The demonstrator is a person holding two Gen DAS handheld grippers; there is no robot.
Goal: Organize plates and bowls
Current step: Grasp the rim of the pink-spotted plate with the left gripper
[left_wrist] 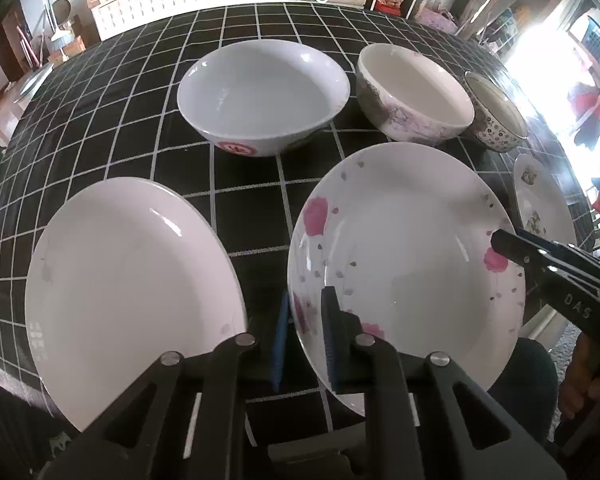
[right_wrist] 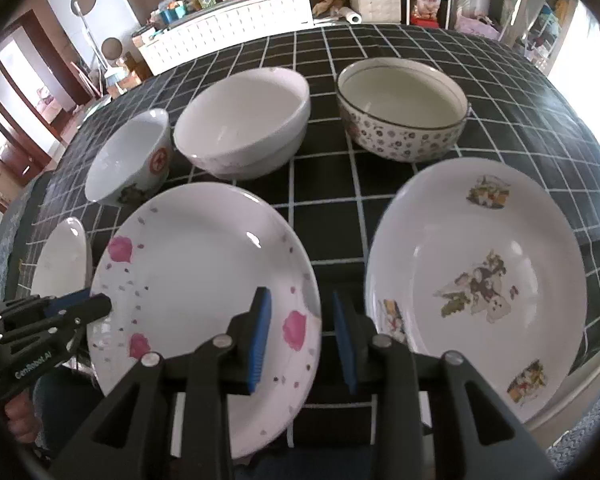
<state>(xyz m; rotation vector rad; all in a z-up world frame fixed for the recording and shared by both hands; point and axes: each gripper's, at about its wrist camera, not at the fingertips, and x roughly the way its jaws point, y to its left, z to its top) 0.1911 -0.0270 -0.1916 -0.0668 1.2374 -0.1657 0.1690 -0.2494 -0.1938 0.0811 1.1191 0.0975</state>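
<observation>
Your left tool (left_wrist: pixel 305 334) pinches the near rim of the pink-flowered plate (left_wrist: pixel 404 264), and your right tool (right_wrist: pixel 302 336) straddles its opposite rim, not yet pressing, so you can lift it off the bench (left_wrist: pixel 256 216) evenly.

The right tongs (right_wrist: pixel 302 336) straddle the right rim of the pink-flowered plate (right_wrist: pixel 204 280), blue pads apart with the rim between them. Right of the tongs lies the cartoon-printed plate (right_wrist: pixel 480 280). Beyond, on the checked bench (right_wrist: pixel 340 200), stand three bowls. The left tongs (right_wrist: pixel 100 305) reach the flowered plate's left rim.
</observation>
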